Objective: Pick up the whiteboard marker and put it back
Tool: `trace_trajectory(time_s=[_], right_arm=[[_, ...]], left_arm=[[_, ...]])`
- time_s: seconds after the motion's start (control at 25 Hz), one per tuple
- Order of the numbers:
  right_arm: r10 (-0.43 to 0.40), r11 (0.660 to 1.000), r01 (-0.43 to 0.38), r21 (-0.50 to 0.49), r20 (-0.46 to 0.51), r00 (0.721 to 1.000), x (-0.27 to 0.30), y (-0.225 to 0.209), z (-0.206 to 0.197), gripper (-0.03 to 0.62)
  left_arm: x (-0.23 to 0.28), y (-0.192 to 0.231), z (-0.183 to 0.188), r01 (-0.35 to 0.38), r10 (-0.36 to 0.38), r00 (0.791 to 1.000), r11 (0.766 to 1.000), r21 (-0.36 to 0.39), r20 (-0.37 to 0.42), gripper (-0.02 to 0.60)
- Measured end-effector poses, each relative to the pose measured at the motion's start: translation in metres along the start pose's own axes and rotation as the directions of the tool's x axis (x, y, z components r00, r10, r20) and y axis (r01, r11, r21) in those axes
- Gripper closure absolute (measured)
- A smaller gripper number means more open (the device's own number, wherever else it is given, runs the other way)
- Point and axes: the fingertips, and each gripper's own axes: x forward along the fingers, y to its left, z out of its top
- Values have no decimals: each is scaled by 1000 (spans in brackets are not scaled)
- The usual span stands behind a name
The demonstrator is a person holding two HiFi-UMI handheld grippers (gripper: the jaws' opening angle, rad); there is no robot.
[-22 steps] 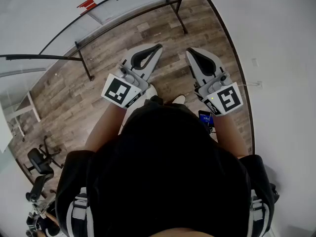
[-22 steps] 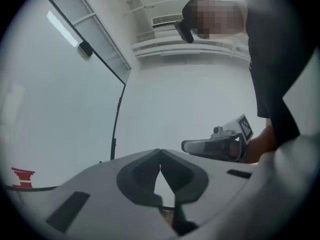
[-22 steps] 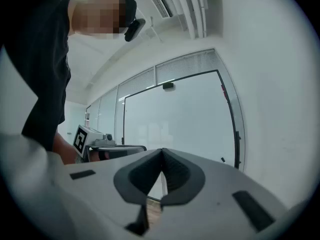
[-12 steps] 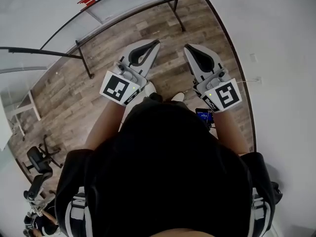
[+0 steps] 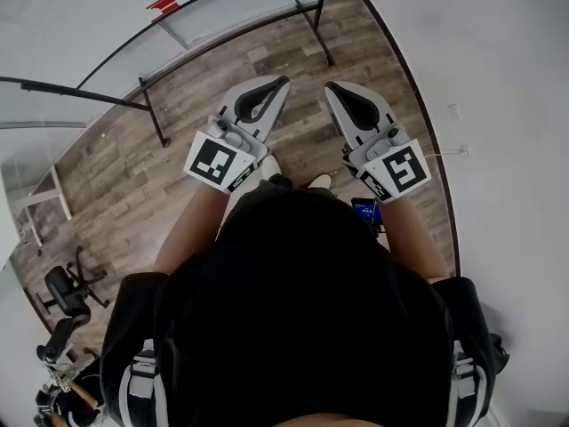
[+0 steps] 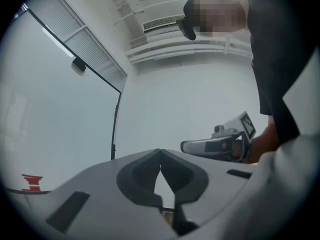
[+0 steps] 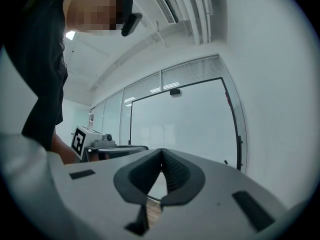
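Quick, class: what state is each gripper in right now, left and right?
Left gripper: closed, jaws together, nothing between them.
Right gripper: closed, jaws together, nothing between them.

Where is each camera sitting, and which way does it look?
Head view: on the person's head, looking steeply down at the wooden floor; shows their dark shirt, both forearms, left tongs and right tongs.
Left gripper view: on the left tongs, looking level at a white wall; shows them shut, and the person's side.
Right gripper view: on the right tongs, looking level at a black-framed board; shows them shut, and the person's side.
Shared: each gripper view catches the other tongs; the head view shows both.
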Motion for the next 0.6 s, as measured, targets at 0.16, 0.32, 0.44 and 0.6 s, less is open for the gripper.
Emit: trace_trajectory(time_s=[0.16,0.32,0.44,0.6], right_arm=[[15,1000,-15,-1,1,1000,15,6,4,600],[37,999,-37,1,9,999,38,13,5,600],[43,999,-43,1,6,999,48,20,3,600],[7,1000,-8,-12,-7,1000,65,14,-6,600]], left_arm=[[-4,10,5,5,-5,1000,1000,4,9,577],[-7,29,6,8,-8,1000,1000,-3,14,577],[-10,35,6,24,-24,1000,1000,-2,17,577],[-11,54,0,46,-46,999,999,-6,20,577]])
